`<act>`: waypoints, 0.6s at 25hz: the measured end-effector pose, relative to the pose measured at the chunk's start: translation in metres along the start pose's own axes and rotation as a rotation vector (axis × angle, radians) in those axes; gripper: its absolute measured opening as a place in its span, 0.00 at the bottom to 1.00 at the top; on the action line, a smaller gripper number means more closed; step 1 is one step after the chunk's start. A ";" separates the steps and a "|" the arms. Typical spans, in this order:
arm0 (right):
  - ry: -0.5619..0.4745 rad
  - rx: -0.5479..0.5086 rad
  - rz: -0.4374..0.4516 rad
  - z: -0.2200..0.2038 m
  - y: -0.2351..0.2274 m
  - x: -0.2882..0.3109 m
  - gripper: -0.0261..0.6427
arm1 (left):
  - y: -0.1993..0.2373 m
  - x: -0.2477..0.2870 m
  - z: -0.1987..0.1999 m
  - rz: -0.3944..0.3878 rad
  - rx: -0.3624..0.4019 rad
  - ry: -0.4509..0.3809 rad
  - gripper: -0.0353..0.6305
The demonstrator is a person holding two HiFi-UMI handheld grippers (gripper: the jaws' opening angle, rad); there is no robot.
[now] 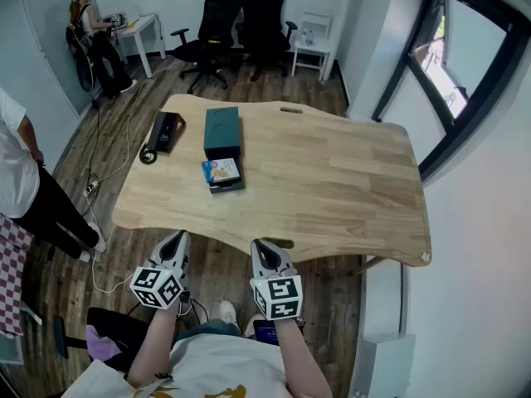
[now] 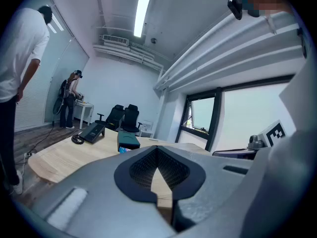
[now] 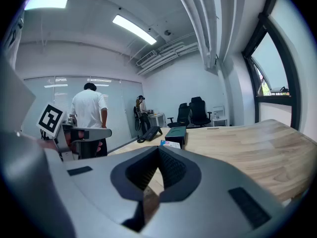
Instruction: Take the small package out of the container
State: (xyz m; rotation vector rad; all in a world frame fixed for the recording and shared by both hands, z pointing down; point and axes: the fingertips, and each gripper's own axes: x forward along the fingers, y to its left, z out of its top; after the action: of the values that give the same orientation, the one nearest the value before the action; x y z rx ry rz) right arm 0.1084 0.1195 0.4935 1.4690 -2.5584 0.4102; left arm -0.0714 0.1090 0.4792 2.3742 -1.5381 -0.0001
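Observation:
A dark teal box (image 1: 222,131) lies on the wooden table (image 1: 332,181), left of its middle. Just in front of the box, a small colourful package (image 1: 221,170) rests in a shallow dark tray (image 1: 229,186). My left gripper (image 1: 176,240) and right gripper (image 1: 261,247) hang side by side at the table's near edge, well short of the package. Both have their jaws shut with nothing between them. The left gripper view shows its gripper (image 2: 158,152) facing the teal box (image 2: 128,141). Past the right gripper (image 3: 159,150), the package (image 3: 170,144) lies before the box (image 3: 177,132).
A black device (image 1: 166,130) with a coiled cable lies left of the teal box. A person (image 1: 21,189) stands by the table's left side and another (image 1: 95,44) at a far white desk. Black office chairs (image 1: 241,23) stand behind the table. A wall with a window (image 1: 465,65) runs along the right.

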 end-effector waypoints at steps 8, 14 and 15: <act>-0.005 -0.002 0.004 0.001 -0.002 -0.007 0.04 | -0.010 -0.006 0.001 -0.027 -0.032 -0.026 0.05; -0.030 0.026 -0.002 0.004 -0.006 -0.014 0.04 | -0.016 -0.011 -0.002 -0.023 -0.031 -0.023 0.06; -0.030 0.028 -0.001 0.003 -0.007 -0.015 0.04 | -0.015 -0.012 -0.004 -0.020 -0.033 -0.020 0.06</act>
State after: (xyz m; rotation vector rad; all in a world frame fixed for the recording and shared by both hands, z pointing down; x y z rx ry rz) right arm 0.1220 0.1273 0.4872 1.4972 -2.5847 0.4282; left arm -0.0620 0.1264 0.4769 2.3704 -1.5119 -0.0537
